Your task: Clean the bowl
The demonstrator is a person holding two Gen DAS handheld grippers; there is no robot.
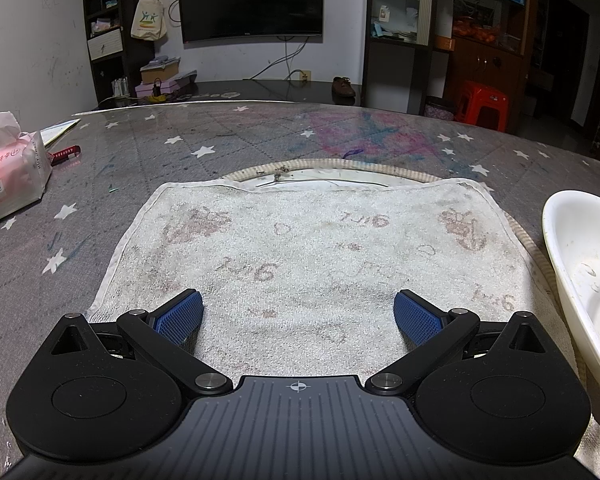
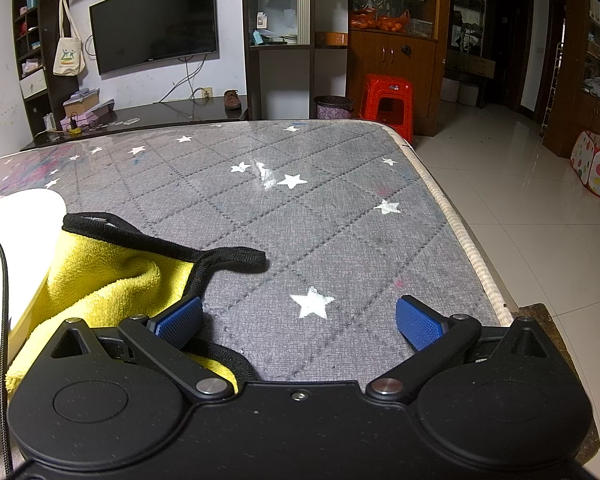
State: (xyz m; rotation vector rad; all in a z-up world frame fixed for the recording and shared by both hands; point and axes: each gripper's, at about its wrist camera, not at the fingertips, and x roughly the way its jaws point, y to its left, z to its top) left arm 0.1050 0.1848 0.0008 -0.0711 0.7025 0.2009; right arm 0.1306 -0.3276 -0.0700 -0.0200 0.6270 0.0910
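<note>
Showing released claws, left (image 1: 298, 314) sees a white towel (image 1: 300, 252), right (image 2: 299, 318) a yellow cloth (image 2: 100, 284).

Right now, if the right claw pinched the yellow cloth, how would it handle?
Probably floppy: the yellow cloth already lies in soft folds. Likely light, being thin fleecy fabric. Its black edging may drag across the table, and the bowl overlapping it could shift.

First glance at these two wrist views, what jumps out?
In the left wrist view, a stained white towel spread on the star-print table fills the space ahead of the open left gripper, with the white bowl at the right edge. In the right wrist view, a yellow cloth with black trim lies beside the bowl, by the open right gripper.
</note>
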